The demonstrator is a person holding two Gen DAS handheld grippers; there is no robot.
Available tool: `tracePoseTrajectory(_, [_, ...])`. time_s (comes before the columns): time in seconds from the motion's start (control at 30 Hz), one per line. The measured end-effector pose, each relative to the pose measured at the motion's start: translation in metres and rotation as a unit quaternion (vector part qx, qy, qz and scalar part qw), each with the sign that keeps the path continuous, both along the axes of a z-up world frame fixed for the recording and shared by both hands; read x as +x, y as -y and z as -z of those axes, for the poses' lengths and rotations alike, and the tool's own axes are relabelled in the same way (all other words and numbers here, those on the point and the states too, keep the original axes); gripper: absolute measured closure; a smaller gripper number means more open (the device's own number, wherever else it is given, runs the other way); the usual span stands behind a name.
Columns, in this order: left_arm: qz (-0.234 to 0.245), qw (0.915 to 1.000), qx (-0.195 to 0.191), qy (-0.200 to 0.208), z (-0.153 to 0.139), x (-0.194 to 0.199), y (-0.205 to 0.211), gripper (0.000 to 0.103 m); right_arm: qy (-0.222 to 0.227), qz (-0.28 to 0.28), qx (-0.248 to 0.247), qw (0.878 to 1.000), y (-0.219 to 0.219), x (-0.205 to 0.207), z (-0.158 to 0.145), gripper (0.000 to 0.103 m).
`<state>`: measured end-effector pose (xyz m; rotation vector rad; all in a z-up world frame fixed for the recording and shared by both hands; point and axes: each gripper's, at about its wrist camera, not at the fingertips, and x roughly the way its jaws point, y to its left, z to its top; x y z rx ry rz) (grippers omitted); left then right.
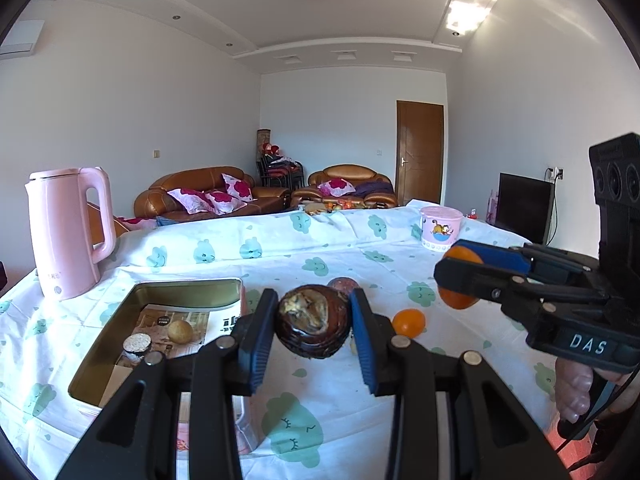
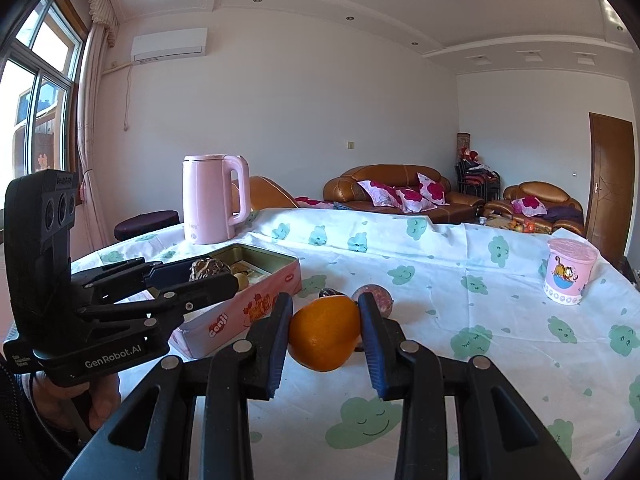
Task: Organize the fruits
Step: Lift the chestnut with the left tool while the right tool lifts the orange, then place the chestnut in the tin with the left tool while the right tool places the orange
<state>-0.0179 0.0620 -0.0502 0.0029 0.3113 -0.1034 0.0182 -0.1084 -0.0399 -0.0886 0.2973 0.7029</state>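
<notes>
**Both grippers holding fruit above the counter**

We are clamping a dark brown, ridged fruit (image 1: 313, 322) in the left gripper (image 1: 314, 338); its jaws are pressing both sides, and a pale, torn patch is showing on its skin. We are holding it off the counter (image 1: 280, 248), just right of the open tin (image 1: 160, 344), where a small tan round fruit (image 1: 180, 331) is lying on printed paper. In the right gripper (image 2: 325, 336) we are gripping a smooth, bright orange (image 2: 324, 332), jaws closed against its sides. A smaller orange (image 1: 408, 321) and a reddish round fruit (image 2: 376, 296) are sitting on the cloud-print cloth beyond. A pink kettle (image 1: 68, 232) is standing behind the tin.
</notes>
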Motion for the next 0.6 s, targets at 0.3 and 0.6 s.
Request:
tracePoseTrajectory(0.3, [-0.051, 0.9984, 0.003, -0.023, -0.008, 0.012, -0.034, 0.065, 0.011, -0.049, -0.003, 0.999, -0.044, 0.014, -0.043, 0.067])
tracePoseTrajectory(0.6, [-0.097, 0.9917, -0.023, -0.081, 0.002, 0.041, -0.081, 0.065, -0.005, -0.075, -0.020, 0.997, -0.099, 0.038, -0.044, 0.067])
